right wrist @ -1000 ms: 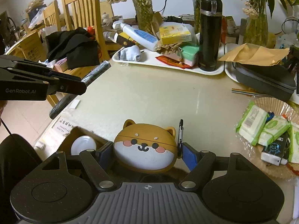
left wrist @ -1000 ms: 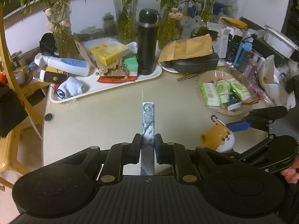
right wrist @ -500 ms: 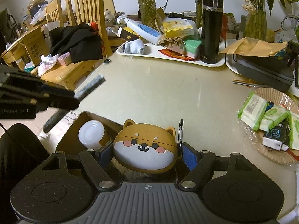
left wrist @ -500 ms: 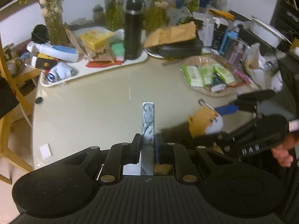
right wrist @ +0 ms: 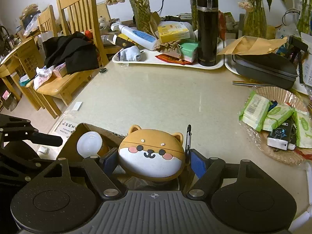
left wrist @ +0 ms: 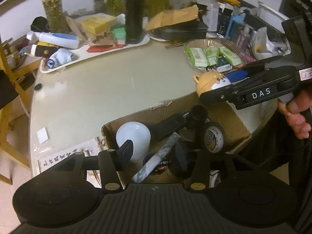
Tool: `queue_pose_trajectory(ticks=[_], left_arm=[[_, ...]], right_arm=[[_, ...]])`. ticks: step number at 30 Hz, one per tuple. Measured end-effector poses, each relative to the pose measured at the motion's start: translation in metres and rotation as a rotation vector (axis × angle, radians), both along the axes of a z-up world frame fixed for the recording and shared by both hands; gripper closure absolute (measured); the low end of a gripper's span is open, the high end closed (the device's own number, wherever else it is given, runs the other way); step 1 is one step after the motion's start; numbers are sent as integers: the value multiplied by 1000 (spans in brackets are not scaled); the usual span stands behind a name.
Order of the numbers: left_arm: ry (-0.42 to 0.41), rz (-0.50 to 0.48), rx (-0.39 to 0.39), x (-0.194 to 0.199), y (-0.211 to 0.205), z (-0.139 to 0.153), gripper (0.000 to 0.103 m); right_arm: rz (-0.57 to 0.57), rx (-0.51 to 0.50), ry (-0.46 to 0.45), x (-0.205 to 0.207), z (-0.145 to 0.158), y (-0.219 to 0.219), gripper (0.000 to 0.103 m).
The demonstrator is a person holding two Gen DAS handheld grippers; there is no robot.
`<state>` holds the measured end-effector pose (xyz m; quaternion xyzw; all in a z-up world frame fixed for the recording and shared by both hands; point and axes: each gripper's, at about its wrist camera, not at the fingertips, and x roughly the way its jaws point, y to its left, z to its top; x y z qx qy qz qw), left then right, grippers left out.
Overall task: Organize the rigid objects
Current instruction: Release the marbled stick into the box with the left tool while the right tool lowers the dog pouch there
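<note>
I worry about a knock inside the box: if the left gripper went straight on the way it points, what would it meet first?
Probably the marbled bar lying loose in the cardboard box, between the open jaws of the left gripper; depth is unclear.

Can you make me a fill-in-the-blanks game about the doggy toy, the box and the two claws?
1. The right claw is shut on the ____-shaped case.
2. The marbled strip now lies inside the cardboard ____, free of the left claw, whose jaws have just been opening.
3. The white bulb in the cardboard box sits beside a roll of black ____.
4. The tall black flask stands on a white ____.

Missing words: dog; box; tape; tray
</note>
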<state>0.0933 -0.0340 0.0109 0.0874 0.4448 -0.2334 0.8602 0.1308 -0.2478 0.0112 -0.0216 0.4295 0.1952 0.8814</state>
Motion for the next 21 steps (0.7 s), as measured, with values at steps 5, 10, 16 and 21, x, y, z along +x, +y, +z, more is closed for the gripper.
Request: queue_pose_trajectory(ticks=[5,10,16,21], left_arm=[[-19,23,-6,-8,1,2,55],[-30,53,-23,-12,6,3,55],[-36,84,-43,-13,12,6,55],[-38,94,-51,-13,14,7,54]], right_arm=[[25,-9,7,1,-2,9,24],[76,-11,19,2,-3,24,24],[120,4,-6,0,0,34,18],[89,-4,4,1,-2,27,17]])
